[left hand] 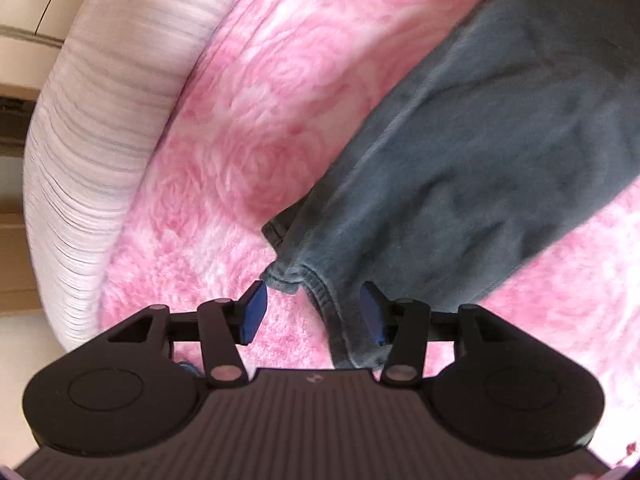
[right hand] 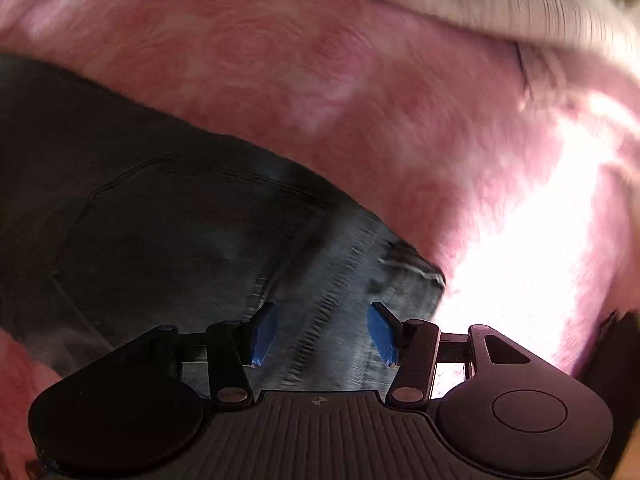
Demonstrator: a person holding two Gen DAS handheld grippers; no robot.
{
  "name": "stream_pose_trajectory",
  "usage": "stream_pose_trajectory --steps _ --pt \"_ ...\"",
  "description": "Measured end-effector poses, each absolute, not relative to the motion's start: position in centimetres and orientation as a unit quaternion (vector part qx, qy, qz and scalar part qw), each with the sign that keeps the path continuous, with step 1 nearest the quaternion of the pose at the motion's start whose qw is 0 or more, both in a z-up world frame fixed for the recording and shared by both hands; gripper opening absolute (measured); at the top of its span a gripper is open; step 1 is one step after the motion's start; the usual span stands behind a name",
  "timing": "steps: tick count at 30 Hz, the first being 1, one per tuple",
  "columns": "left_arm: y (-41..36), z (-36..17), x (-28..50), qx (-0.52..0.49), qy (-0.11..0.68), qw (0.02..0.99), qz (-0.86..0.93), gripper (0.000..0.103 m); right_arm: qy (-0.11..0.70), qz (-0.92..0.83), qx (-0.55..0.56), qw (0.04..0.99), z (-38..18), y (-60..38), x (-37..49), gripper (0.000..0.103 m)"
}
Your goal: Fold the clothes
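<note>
The jeans (left hand: 460, 168) lie on a pink blanket (left hand: 248, 128). The left gripper (left hand: 316, 312) has its jaws spread, above the hem end of a leg. The hem passes between the blue pads (left hand: 254, 312), but the pads do not press on it. The right gripper (right hand: 322, 330) is also spread, over the waistband part of the jeans (right hand: 168, 216), holding nothing. A striped white cover (left hand: 80, 152) borders the blanket.
</note>
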State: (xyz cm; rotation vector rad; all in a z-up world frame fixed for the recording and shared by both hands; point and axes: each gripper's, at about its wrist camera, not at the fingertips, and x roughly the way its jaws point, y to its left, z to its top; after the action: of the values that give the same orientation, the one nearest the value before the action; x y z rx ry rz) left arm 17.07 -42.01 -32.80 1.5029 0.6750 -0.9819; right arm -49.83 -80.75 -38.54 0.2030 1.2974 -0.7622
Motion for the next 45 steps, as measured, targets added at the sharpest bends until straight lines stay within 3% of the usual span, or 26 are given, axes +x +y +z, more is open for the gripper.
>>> stream_pose_trajectory --steps 10,13,17,21,24,25,30,34,38,40,43,45 --pt "-43.3 -32.5 25.1 0.548 0.294 0.636 -0.457 0.047 0.571 -0.383 0.028 0.726 -35.1 -70.6 -39.9 0.054" --pt "-40.3 -31.2 24.4 0.555 0.252 0.624 -0.489 0.046 0.567 -0.355 0.02 0.744 -34.7 -66.7 -35.6 0.054" --pt "-34.9 -31.4 19.5 0.615 0.13 0.529 -0.57 0.047 0.567 -0.302 0.003 0.767 -35.4 -61.8 -29.6 0.054" --pt "-31.2 -35.0 15.8 0.685 0.04 0.431 -0.587 0.041 0.569 -0.274 0.015 0.775 -36.7 -59.0 -26.0 0.054" --pt "-31.1 -37.6 14.9 0.707 0.013 0.409 -0.577 0.04 0.572 -0.274 0.029 0.772 -37.7 -58.1 -24.6 0.054" --pt "-31.5 -38.3 14.8 0.71 0.011 0.41 -0.572 0.038 0.575 -0.277 0.035 0.769 -38.1 -57.9 -24.4 0.054" --pt "-31.6 -37.6 15.0 0.705 0.032 0.432 -0.562 0.002 0.586 -0.277 0.034 0.761 -38.2 -57.1 -24.2 0.054" --pt "-30.9 -35.8 15.6 0.699 0.053 0.454 -0.55 0.001 0.58 -0.268 0.039 0.768 -37.7 -57.6 -23.6 0.054" --pt "-31.7 -37.3 15.4 0.711 0.074 0.442 -0.541 0.003 0.563 -0.255 0.068 0.783 -38.7 -59.4 -21.1 0.054" --pt "-31.7 -37.3 15.8 0.71 0.073 0.448 -0.539 0.007 0.561 -0.237 0.07 0.79 -39.3 -60.5 -18.7 0.054" --pt "-31.1 -36.1 16.4 0.703 0.096 0.454 -0.539 0.032 0.56 -0.228 0.077 0.793 -40.5 -62.3 -16.4 0.054" --pt "-30.1 -34.8 17.1 0.691 0.118 0.456 -0.549 0.034 0.556 -0.234 0.084 0.793 -40.7 -63.8 -16.4 0.054"
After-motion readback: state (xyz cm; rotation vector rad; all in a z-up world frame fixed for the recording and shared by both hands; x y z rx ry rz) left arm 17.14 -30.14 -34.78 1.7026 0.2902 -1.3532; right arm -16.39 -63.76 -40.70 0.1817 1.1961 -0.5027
